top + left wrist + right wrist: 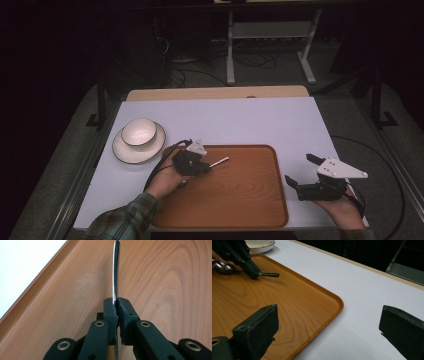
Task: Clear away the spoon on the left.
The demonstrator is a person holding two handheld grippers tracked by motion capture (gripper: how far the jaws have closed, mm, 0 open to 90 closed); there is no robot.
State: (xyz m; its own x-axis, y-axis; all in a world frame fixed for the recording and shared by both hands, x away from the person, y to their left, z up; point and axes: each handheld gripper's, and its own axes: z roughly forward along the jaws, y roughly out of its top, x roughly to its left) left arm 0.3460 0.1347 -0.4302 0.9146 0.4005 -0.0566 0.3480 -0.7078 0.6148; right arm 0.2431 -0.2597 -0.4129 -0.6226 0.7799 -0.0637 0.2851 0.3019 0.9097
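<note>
two hand-held grippers work over a white tabletop point(250, 120) that carries a wooden tray point(240, 192). the left hand-held gripper point(204, 165) sits over the tray's near-left part, its jaws pressed together on the handle of a metal spoon point(115, 272); in the left gripper view the thin handle runs straight out ahead from between the black pads point(110, 310), edge-on above the wood grain. in the right gripper view the spoon's bowl lies behind that gripper, toward the person's hand, low over the tray, and the handle's end pokes out past the jaw tips. the right hand-held gripper point(301, 172) is held just off the tray's right edge, above bare tabletop, with its jaws spread wide and nothing between them; its own view looks between the two pads, one over the tray's corner and the other over the white surface. farther off, beyond the left hand-held gripper and to its left, a white bowl point(138, 131) sits on a white plate point(126, 150) on the tabletop, apart from the tray.
</note>
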